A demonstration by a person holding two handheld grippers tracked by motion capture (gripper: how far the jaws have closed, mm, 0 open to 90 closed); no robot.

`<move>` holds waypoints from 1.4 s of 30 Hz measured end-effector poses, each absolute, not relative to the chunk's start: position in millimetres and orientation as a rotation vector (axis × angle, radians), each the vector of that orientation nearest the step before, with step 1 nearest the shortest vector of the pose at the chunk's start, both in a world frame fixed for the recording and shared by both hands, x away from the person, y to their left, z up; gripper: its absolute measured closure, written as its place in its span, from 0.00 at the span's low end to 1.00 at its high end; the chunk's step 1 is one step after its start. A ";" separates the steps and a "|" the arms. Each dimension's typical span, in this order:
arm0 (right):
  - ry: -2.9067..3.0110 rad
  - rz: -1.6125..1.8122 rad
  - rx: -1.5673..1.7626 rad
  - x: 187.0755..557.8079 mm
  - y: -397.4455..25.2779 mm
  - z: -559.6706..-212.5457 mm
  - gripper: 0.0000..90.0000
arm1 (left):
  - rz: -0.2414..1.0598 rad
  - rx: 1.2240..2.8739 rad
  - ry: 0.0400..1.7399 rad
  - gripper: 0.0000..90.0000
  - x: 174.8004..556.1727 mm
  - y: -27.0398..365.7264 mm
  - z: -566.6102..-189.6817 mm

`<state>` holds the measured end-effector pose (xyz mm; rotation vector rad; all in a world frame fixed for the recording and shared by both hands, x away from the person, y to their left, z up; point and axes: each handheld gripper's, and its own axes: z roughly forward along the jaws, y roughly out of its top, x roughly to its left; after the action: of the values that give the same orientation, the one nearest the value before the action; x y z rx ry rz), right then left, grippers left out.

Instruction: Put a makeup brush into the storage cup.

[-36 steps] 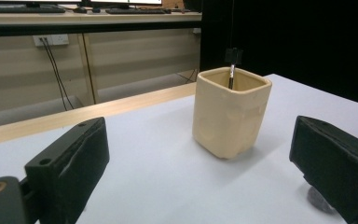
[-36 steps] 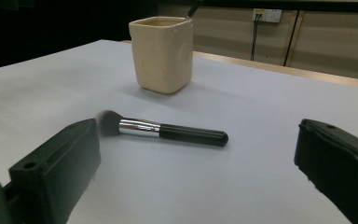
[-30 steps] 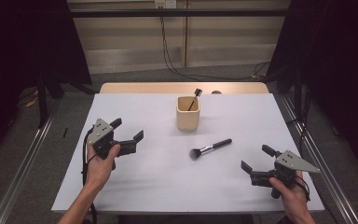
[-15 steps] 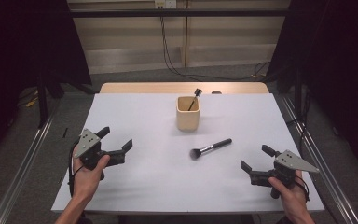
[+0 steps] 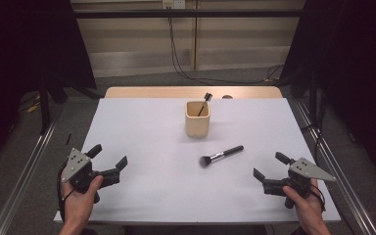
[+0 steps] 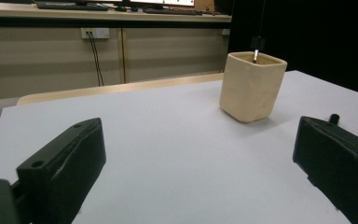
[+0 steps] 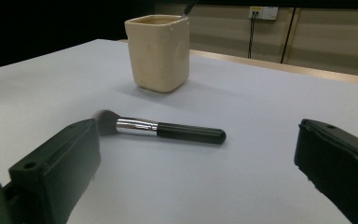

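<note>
Black-handled brush [image 5: 221,156] lying flat, bristles lower-left

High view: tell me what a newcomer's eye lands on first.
Most striking is the beige cup standing upright at the far middle of the white table, a dark-handled tool poking out of it. Just in front of it, toward the right, a black-handled makeup brush lies flat. At the near corners, the left gripper and the right gripper sit open and empty.

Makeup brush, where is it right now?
The makeup brush lies flat on the white table, right of centre in the high view, just in front of the beige cup and nearer the right gripper.
</note>
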<state>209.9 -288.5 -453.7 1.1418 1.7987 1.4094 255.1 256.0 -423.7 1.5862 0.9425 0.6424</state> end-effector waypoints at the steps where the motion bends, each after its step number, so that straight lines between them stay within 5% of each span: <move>1: 1.799 1.411 1.141 209.9 -288.4 -453.7 0.00 | 0.632 1.588 0.944 0.03 252.2 255.9 -425.9; 42: 1.822 1.439 1.067 213.1 -280.9 -443.6 0.00 | 0.613 1.606 0.945 0.03 237.3 268.2 -437.5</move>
<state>213.1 -280.9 -443.6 1.0671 1.8218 1.4391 237.3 268.2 -437.5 1.6055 0.9448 0.6132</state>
